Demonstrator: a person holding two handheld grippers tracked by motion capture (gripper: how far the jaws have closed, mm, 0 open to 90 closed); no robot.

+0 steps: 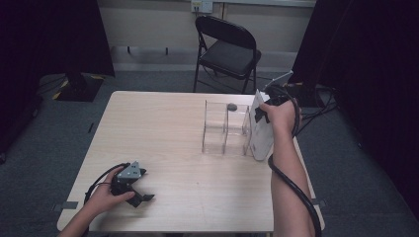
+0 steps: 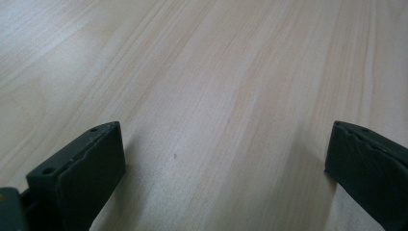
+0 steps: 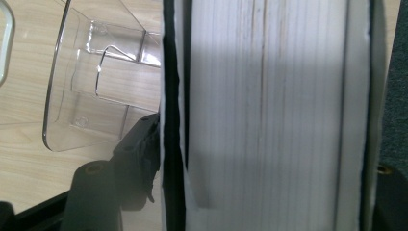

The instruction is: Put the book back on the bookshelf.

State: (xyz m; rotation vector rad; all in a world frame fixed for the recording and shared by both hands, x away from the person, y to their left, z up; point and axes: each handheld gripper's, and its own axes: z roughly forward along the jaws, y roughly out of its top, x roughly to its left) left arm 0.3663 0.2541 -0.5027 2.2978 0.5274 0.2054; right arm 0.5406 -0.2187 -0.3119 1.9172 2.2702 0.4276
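A thick white book (image 1: 260, 134) stands on its edge on the table, against the right end of a clear plastic rack (image 1: 225, 129). My right gripper (image 1: 262, 116) comes down on the book's top from above. In the right gripper view the book's page block (image 3: 269, 96) fills the gap in my right gripper (image 3: 269, 149), a black jaw lies against each cover, and the clear plastic rack (image 3: 96, 82) sits just to the left. My left gripper (image 1: 141, 194) rests near the table's front left corner. There my left gripper (image 2: 223, 139) stands open over bare wood.
A small dark object (image 1: 231, 106) lies at the rack's far end. The light wooden table (image 1: 163, 128) has free room left of the rack. A black folding chair (image 1: 228, 49) stands beyond the far edge. Cables trail from both grippers.
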